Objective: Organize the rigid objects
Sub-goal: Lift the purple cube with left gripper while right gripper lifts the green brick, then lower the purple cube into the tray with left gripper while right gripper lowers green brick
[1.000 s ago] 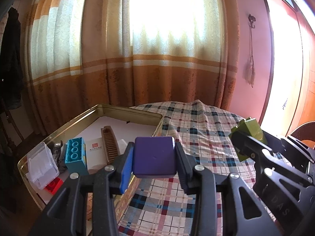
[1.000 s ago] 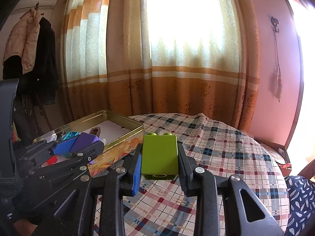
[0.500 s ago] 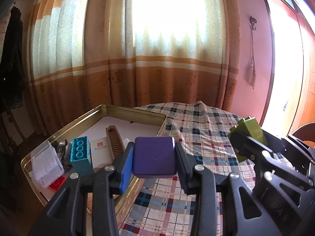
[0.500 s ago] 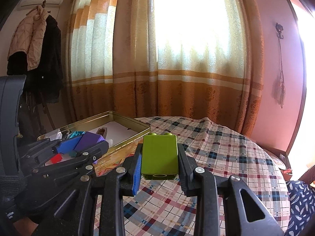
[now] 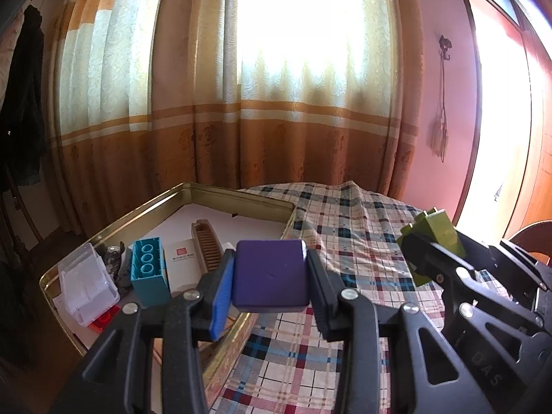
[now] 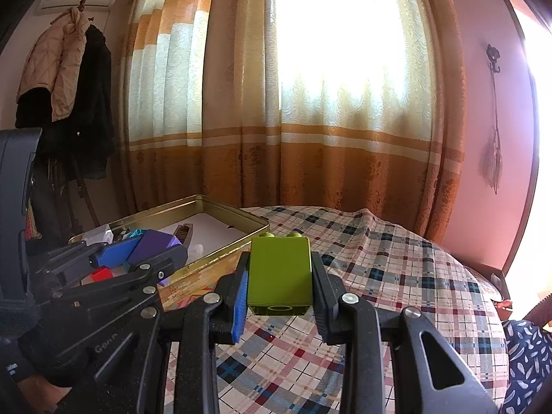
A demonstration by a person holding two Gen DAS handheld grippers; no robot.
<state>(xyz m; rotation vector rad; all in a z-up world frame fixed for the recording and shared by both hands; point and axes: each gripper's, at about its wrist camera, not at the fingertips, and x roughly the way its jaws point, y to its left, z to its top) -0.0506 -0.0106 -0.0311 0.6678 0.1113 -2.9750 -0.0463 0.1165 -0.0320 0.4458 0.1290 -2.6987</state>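
My left gripper [image 5: 270, 276] is shut on a purple block [image 5: 270, 274] and holds it in the air above the near right edge of a gold tin tray [image 5: 241, 196]. My right gripper [image 6: 280, 274] is shut on a lime green brick [image 6: 280, 272] above the checked tablecloth [image 6: 396, 269], to the right of the tray [image 6: 224, 207]. The right gripper and its green brick [image 5: 436, 241] show at the right in the left wrist view. The left gripper with the purple block [image 6: 151, 243] shows at the left in the right wrist view.
In the tray lie a teal brick [image 5: 148, 269], a clear plastic box [image 5: 86, 286], a red piece [image 5: 101, 317], a brown comb-like piece [image 5: 207, 245] and a white card [image 5: 179, 258]. Curtains [image 5: 276, 103] hang behind the table. Coats [image 6: 65, 79] hang at the far left.
Both grippers have risen slightly with their blocks still held; the tray and table sit a little lower in both views.
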